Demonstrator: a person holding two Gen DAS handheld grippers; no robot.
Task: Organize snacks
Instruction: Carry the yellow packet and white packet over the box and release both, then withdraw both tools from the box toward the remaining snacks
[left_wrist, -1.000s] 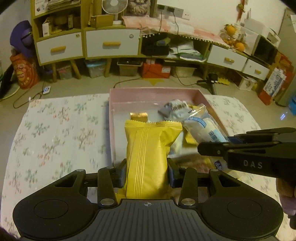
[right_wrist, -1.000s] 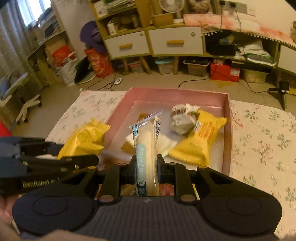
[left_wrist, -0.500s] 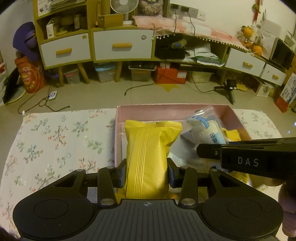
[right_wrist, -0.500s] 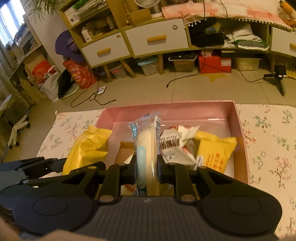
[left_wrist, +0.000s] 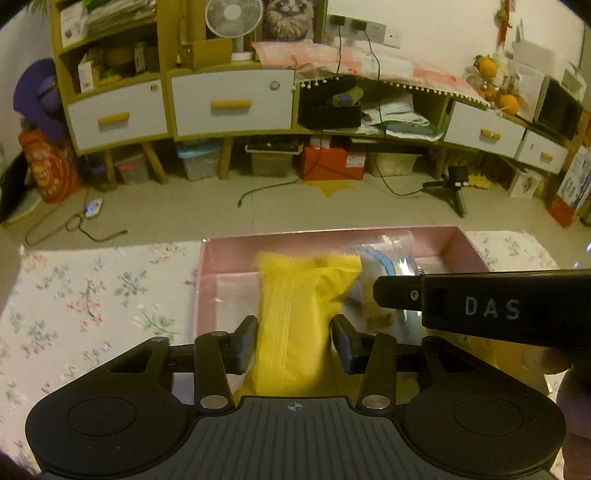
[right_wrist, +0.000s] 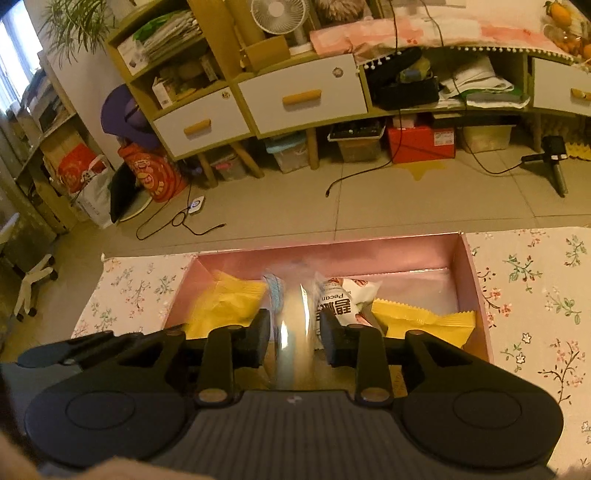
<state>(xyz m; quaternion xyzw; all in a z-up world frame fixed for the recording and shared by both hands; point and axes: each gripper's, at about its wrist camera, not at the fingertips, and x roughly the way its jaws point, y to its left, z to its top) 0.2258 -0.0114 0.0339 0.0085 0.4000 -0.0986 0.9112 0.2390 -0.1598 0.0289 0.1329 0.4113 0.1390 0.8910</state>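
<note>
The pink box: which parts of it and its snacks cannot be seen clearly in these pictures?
- Left wrist view: the yellow pack is blurred and hides the pink box floor behind it.
- Left wrist view: the right claw covers the snacks at right.
- Right wrist view: the clear pack is blurred; its label is unreadable.

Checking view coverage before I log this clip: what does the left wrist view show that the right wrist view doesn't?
Left wrist only: the right gripper from the side, marked DAS, and oranges on the shelf.

Right wrist only: a pecan packet, a flat yellow packet and a potted plant.

Both: the pink box, the yellow packet between the left gripper's opening jaws, the clear-wrapped snack, and the fan.
</note>
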